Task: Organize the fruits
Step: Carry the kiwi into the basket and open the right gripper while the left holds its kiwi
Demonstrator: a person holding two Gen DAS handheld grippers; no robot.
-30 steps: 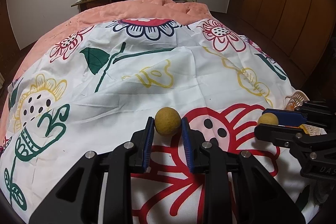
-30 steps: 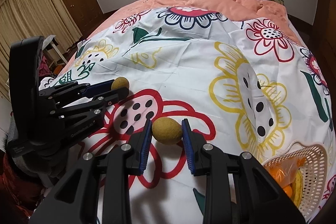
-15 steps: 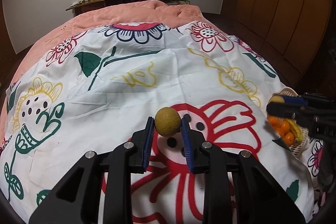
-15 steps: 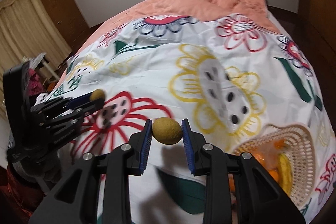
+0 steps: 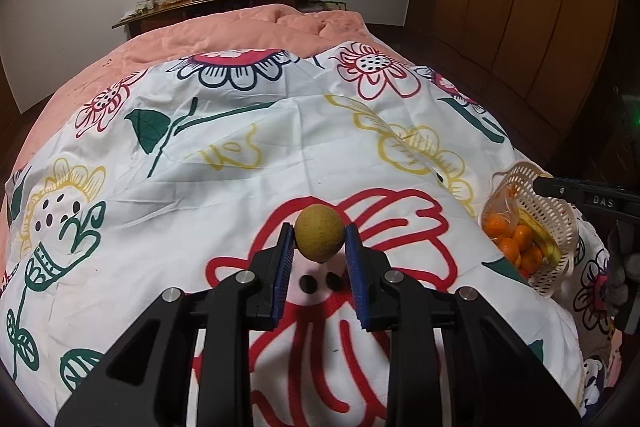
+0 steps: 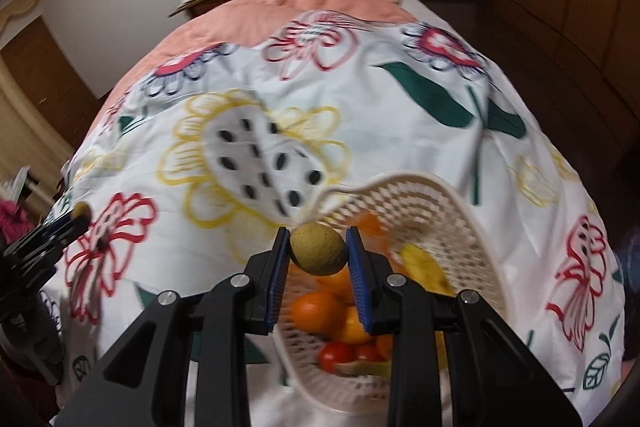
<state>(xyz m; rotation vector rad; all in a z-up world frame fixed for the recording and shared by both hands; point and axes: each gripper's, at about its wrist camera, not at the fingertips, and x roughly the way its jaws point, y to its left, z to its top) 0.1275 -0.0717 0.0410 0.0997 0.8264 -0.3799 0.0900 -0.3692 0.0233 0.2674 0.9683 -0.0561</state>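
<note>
Left gripper (image 5: 320, 251) grasps a fruit (image 5: 319, 233) above the bed (image 5: 248, 163), long axis upright; right gripper (image 6: 318, 255) grasps another (image 6: 318, 248) over the basket (image 6: 460, 227) at the bed's right edge, long axis crosswise

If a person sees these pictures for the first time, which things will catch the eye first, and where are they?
First, each gripper pinches a round brownish-green fruit: the left gripper holds its fruit over a red flower on the bedsheet, while the right gripper holds its fruit over the white basket. Bright oranges fill that basket, at the bed's near right corner.
</note>
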